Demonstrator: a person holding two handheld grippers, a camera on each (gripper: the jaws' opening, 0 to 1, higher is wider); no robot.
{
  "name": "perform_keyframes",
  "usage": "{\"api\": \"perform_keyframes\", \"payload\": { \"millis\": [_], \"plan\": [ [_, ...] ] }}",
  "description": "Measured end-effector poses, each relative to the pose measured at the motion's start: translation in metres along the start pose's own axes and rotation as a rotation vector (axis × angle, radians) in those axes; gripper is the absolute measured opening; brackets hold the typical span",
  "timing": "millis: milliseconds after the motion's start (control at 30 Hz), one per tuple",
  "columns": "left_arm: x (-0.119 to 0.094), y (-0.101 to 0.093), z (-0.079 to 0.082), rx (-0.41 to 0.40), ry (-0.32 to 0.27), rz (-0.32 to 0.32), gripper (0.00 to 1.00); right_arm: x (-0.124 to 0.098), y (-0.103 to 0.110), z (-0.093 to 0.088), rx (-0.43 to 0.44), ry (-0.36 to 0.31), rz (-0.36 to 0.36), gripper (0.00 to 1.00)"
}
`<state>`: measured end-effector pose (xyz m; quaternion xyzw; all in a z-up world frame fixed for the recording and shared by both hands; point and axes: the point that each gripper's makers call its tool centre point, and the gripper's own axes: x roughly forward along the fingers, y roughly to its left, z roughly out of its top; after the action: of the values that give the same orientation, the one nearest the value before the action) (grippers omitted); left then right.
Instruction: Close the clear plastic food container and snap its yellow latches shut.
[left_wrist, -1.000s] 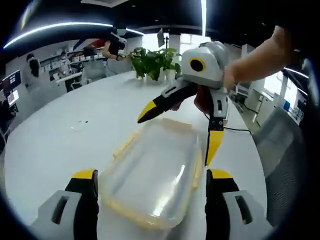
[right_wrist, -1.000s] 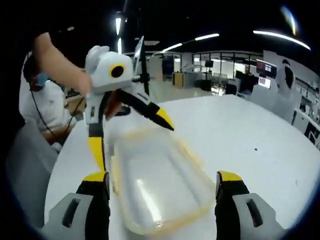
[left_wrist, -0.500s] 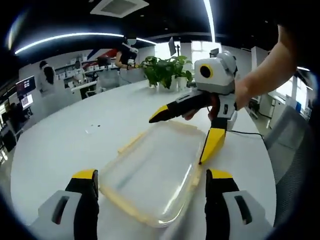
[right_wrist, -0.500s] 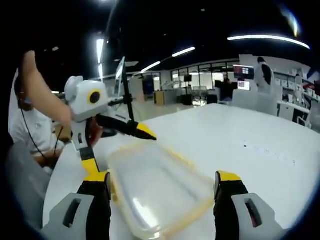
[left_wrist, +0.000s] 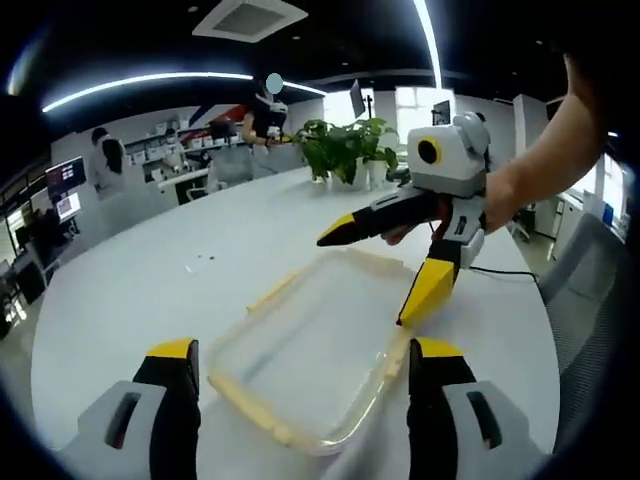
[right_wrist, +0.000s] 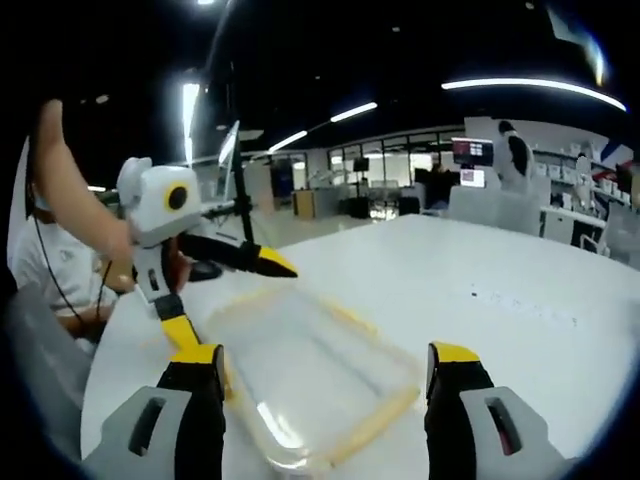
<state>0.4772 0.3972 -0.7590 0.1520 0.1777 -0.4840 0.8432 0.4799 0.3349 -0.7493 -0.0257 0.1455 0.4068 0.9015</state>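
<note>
On a white round table (left_wrist: 130, 290) in an open office, seen from the left gripper view, the clear container (left_wrist: 315, 345) with its lid on lies between the spread jaws of the left gripper (left_wrist: 300, 400). Across it, the right gripper (left_wrist: 392, 262) hangs over the far rim, jaws wide apart, its lower yellow tip close to a yellow latch (left_wrist: 395, 355). A potted plant (left_wrist: 345, 150) stands beyond.

From the right gripper view, the same container (right_wrist: 305, 375) lies between that gripper's (right_wrist: 325, 395) parted jaws, with the left gripper (right_wrist: 215, 300) opposite, also agape. Whether the latches are snapped cannot be told. Pressing one latch unbraced could slide the light box across the smooth tabletop.
</note>
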Motion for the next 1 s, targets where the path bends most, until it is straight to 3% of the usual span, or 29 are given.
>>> {"api": "perform_keyframes", "payload": {
  "millis": [567,1000],
  "plan": [
    [-0.027,0.006,0.002,-0.126,-0.036,0.113,0.83,-0.030,-0.002,-0.004,0.008,-0.004,-0.099,0.83],
    [-0.050,-0.015,-0.013,-0.207,-0.017,0.134,0.82,-0.058,0.006,-0.014,0.010,0.065,-0.135,0.83]
  ]
}}
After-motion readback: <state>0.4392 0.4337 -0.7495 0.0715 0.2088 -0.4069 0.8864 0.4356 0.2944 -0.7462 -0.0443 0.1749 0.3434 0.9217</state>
